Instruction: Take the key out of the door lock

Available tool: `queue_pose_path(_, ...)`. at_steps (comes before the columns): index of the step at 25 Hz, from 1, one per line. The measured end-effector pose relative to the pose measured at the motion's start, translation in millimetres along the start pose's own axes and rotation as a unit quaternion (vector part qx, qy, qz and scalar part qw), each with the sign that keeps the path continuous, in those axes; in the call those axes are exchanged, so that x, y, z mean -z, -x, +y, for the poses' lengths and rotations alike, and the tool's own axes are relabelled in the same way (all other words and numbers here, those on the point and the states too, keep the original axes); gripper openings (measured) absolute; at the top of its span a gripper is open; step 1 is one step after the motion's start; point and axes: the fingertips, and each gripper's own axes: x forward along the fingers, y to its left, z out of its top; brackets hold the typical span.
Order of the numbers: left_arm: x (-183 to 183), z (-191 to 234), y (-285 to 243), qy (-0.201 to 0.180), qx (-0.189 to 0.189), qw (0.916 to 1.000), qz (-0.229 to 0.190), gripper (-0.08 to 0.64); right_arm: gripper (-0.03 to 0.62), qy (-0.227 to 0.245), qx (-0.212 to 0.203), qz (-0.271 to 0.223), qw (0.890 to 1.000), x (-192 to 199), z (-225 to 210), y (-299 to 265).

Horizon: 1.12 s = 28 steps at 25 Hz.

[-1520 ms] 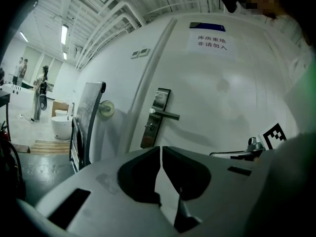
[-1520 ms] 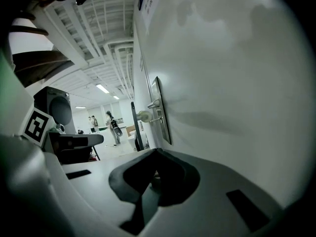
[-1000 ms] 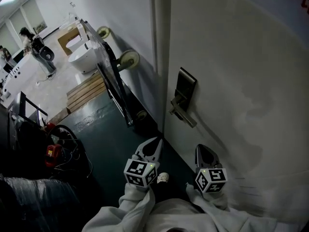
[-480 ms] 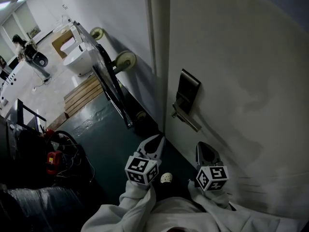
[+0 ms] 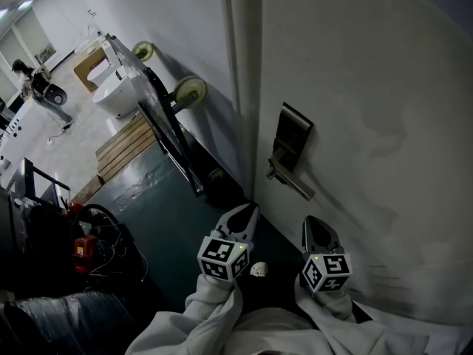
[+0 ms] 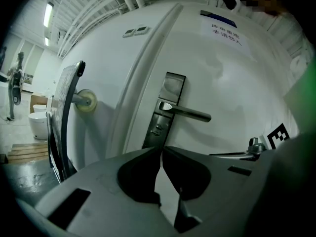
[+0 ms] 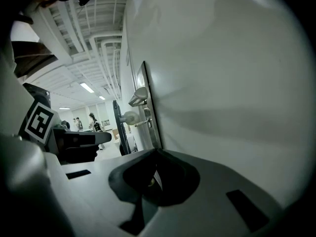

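Observation:
The white door (image 5: 369,109) carries a dark metal lock plate (image 5: 293,135) with a lever handle (image 5: 293,184) below it. In the left gripper view the plate (image 6: 168,95) and handle (image 6: 187,114) face me, and a small key head (image 6: 157,129) shows at the keyhole under the handle. My left gripper (image 5: 247,214) is shut and empty, held low in front of the door's edge, its tips (image 6: 161,150) just below the plate. My right gripper (image 5: 315,226) hangs shut beside it, close to the door face, with the plate (image 7: 149,113) seen edge-on ahead.
A wheeled cart frame (image 5: 166,128) leans on the wall left of the door. Behind it stand a white toilet (image 5: 117,95) and a wooden pallet (image 5: 129,143). Cables and a red tool (image 5: 83,248) lie at the lower left. A small pale object (image 5: 259,269) sits on the dark floor.
Both grippers have drifted slightly right and toward the door, and the head view has shifted with them. Both stay shut.

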Motion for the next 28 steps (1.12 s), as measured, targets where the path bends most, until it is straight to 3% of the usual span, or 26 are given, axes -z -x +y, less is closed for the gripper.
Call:
queue_pose_path(9,-4.4,2.8,-13.6,0.099,0.028,0.9947,-0.010,0.025,0.052,0.008,0.009,0.001,1.000,-2.4,0.3,1.2)
queue_pose_path(15,-4.3,5.2,-27.3,0.192,0.057,0.9796,-0.014,0.025,0.052,0.020,0.010,0.004,1.000,-5.7,-1.8,-3.2)
queue_pose_path(18,-5.7,6.0,-34.9,0.246,0.078,0.9661,-0.016,0.043,0.052,0.025,0.009,0.004,1.000,-8.2,-2.7,-5.9)
queue_pose_path(20,-6.8,5.9,-41.8,0.286,0.094,0.9536,-0.018,0.135,0.052,0.027,0.010,0.004,1.000,-9.6,-4.9,-7.0)
queue_pose_path(25,-19.1,8.2,-58.5,0.404,0.127,0.9049,-0.044,0.160,0.052,0.029,0.008,0.004,1.000,-14.7,-8.4,-12.5)
queue_pose_path(28,-23.2,9.4,-66.4,0.437,0.133,0.8882,-0.050,0.160,0.052,0.031,0.005,0.006,0.999,-17.2,-8.2,-15.8)
